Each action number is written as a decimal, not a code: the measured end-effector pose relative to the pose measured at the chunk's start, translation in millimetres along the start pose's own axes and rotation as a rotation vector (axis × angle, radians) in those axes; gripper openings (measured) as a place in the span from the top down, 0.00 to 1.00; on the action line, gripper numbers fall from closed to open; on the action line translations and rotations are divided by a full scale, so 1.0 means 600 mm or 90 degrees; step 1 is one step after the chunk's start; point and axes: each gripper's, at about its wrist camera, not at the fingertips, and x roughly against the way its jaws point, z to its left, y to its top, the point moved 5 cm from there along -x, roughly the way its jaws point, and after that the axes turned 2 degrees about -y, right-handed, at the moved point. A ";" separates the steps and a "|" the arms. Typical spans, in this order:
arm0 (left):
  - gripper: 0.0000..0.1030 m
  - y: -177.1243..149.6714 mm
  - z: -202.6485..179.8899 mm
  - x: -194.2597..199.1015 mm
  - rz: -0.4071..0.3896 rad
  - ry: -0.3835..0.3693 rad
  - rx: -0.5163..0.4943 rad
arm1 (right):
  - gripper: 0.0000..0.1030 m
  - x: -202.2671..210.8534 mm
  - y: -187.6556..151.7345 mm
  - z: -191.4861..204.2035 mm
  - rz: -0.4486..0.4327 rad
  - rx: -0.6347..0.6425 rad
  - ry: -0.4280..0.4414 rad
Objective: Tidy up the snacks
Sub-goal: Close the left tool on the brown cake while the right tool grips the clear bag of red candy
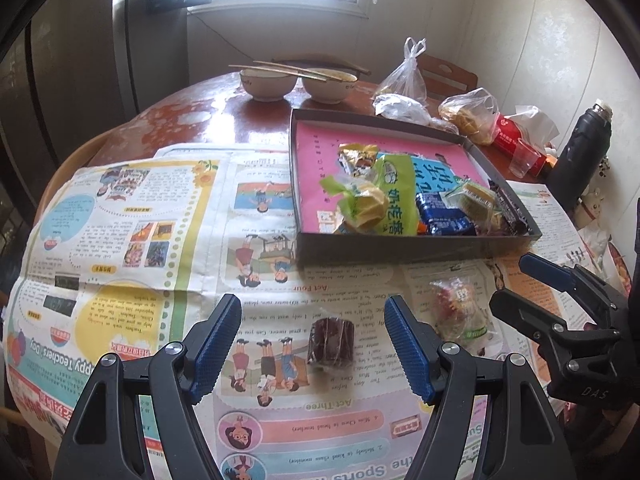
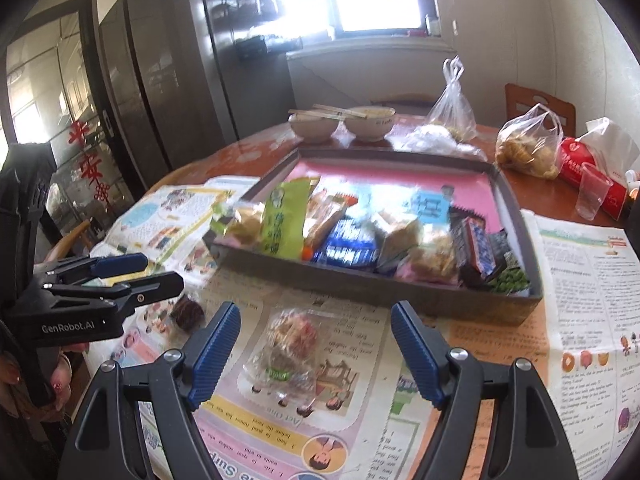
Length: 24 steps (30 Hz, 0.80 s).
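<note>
Newspaper (image 1: 132,216) is covering the near half of a round wooden table (image 1: 224,108), and on it a shallow dark tray (image 1: 420,246) is sitting, already holding a heap of wrapped snacks. Two snacks are lying loose on the paper in front of the tray. The left gripper (image 1: 314,344) is hovering with its jaws apart over a small dark brown roll in clear film (image 1: 330,345), which is lying between the blue pads without touching either. The right gripper (image 2: 316,350) is likewise standing open, framing a clear crinkled packet of mixed pieces (image 2: 290,350).

The brown roll is looking light and fairly firm, possibly a pressed sweet, though the glare on the film is making that hard to confirm; pinching it across its short sides should be holding it, with the slick wrap being the main slipping risk. The clear packet is looking soft, light and loosely filled, so its contents are probably brittle. Gripping its bulging middle gently, or the sealed edge, seems safest.
</note>
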 end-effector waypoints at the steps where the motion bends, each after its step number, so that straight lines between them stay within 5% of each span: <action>1: 0.27 -0.004 0.002 -0.002 0.004 0.000 0.000 | 0.25 -0.004 -0.004 0.003 0.007 0.004 -0.001; 19: 0.27 -0.029 0.000 -0.034 0.047 -0.018 -0.003 | 0.25 -0.051 -0.042 0.024 0.065 0.013 0.010; 24: 0.27 -0.032 -0.004 -0.044 0.056 -0.029 0.000 | 0.39 -0.067 -0.043 0.027 0.074 0.025 0.008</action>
